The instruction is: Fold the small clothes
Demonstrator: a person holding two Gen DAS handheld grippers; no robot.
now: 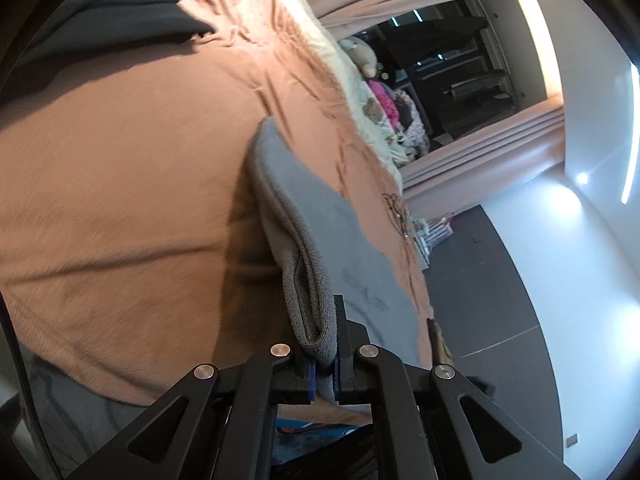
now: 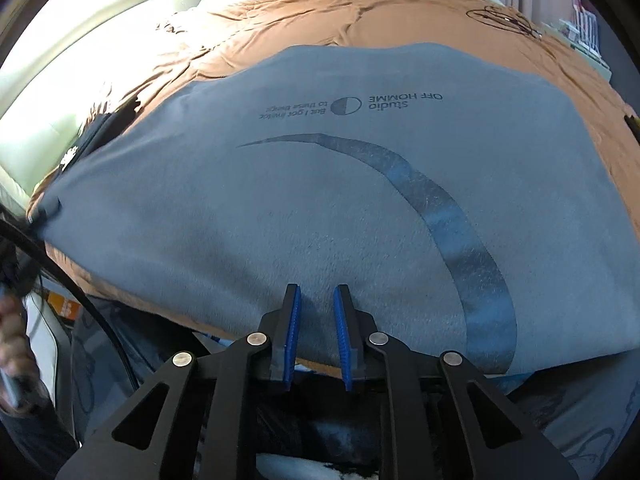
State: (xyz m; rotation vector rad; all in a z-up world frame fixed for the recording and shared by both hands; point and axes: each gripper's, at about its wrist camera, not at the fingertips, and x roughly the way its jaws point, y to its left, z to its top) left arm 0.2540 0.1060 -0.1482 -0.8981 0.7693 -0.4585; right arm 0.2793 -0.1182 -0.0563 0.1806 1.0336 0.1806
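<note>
My left tool [image 1: 324,364] pinches the grey shirt's [image 2: 320,208] edge; right tool [image 2: 316,336] narrow, empty (folding barely begun, I'd say).

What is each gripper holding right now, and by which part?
Left gripper pinches the grey shirt by a folded edge. Right gripper holds nothing, open over the shirt's near edge.

Hides its own inner pads behind the folded hem of the grey shirt [image 1: 292,236] in the left gripper [image 1: 325,344]; cuts off the shirt's lower right corner under the right gripper's linkage in the right wrist view; blurs a hand [image 2: 10,344] at the left edge there; leaves the small printed line beside the shirt's logo [image 2: 296,110] hard to read.
</note>
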